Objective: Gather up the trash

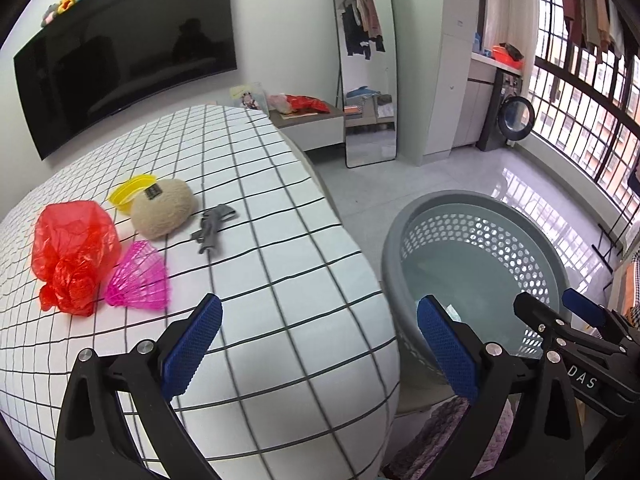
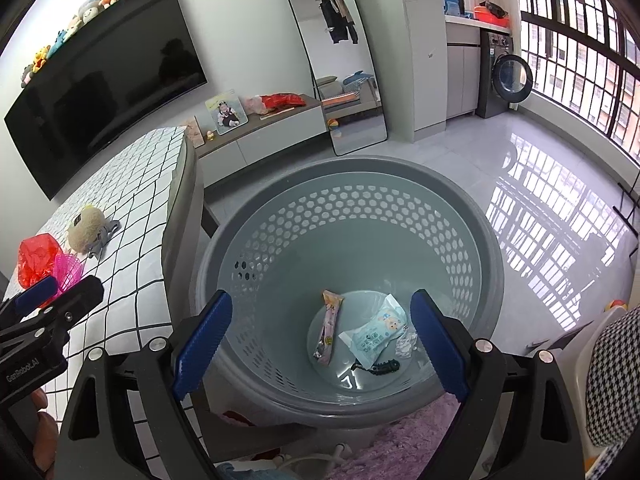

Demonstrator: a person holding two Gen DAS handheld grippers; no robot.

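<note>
My right gripper [image 2: 322, 340] hangs open over the grey perforated basket [image 2: 352, 216], with nothing between its blue pads. On the basket floor lie a pink wrapper [image 2: 330, 326], a blue-white wipes pack [image 2: 378, 330], a crumpled clear wrapper [image 2: 406, 342] and a small black item [image 2: 380, 368]. My left gripper [image 1: 320, 344] is open and empty above the edge of the checked bed [image 1: 280, 280]. Further up the bed lie a red plastic bag [image 1: 74, 256], a pink plastic mesh piece [image 1: 138, 280], a yellow bowl [image 1: 132, 192], a beige fuzzy ball [image 1: 164, 212] and a grey toy gun [image 1: 214, 226].
The basket [image 1: 472, 236] stands on the floor right beside the bed, on a purple rug [image 2: 400, 440]. A low cabinet [image 2: 280, 128], a standing mirror [image 2: 344, 80] and a wall TV [image 2: 104, 80] lie behind. Glossy floor tiles [image 2: 540, 220] stretch to the barred window.
</note>
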